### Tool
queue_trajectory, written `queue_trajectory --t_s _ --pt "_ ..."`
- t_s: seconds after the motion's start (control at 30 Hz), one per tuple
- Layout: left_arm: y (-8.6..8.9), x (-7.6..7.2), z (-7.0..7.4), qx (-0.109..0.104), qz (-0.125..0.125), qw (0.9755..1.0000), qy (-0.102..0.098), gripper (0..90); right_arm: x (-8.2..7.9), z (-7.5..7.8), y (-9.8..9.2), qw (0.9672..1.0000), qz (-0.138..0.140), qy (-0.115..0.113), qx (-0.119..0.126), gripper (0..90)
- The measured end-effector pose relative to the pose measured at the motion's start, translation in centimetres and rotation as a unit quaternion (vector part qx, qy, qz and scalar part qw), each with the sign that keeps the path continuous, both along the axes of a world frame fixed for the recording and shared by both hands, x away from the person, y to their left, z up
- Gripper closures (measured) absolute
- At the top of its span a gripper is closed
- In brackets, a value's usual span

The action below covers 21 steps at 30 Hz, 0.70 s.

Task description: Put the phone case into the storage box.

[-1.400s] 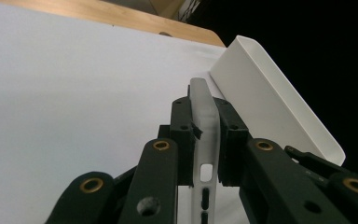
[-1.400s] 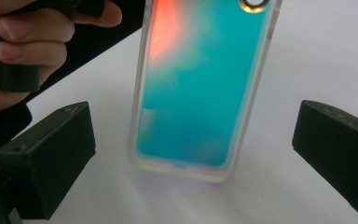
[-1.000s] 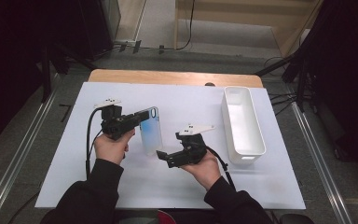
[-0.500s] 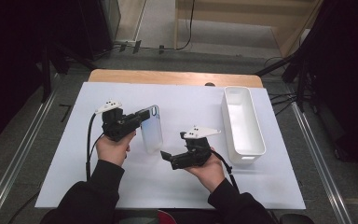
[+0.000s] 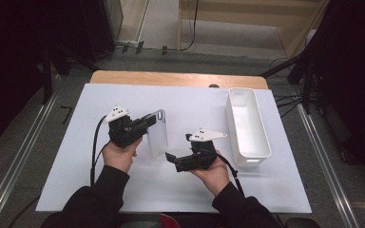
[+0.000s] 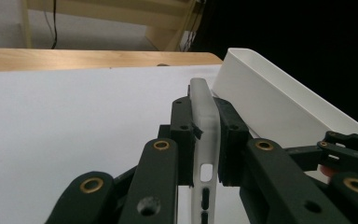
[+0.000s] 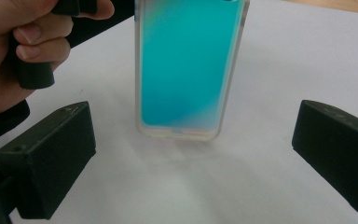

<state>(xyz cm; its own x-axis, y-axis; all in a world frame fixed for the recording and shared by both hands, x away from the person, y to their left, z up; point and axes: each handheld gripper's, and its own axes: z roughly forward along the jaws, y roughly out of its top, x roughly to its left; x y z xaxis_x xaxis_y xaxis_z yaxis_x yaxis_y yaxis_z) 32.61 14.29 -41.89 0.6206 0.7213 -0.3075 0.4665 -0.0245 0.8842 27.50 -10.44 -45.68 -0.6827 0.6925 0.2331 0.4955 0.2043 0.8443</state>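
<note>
One empty white bin beside the claw-held phone case

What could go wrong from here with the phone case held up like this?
The left tongs pinch the phone case by its thin edges near one end; the flexible shell may bow or slip out and drop onto the white mat. The right tongs stand open, facing the case's lower end without touching it; a misjudged closing might knock it askew in the left grip. The white bin sits close to the right hand.
</note>
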Motion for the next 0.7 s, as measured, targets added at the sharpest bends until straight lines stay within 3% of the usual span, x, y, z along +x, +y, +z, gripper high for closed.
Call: queue_trajectory --t_s 0.1,0.27,0.7 --pt "-0.37 -0.23 -0.16 0.008 -0.001 0.9999 -0.01 79.3 0.04 0.0 -0.1 1.0 -0.003 -0.002 0.001 0.0" --pt "-0.64 -0.59 -0.34 -0.002 -0.001 0.9999 -0.016 79.3 0.01 0.04 -0.12 1.0 -0.004 -0.005 0.004 0.0" --pt "-0.91 -0.81 -0.6 -0.029 -0.014 0.9995 0.0 79.2 -0.04 0.74 0.09 0.9998 -0.016 -0.008 0.001 0.0"
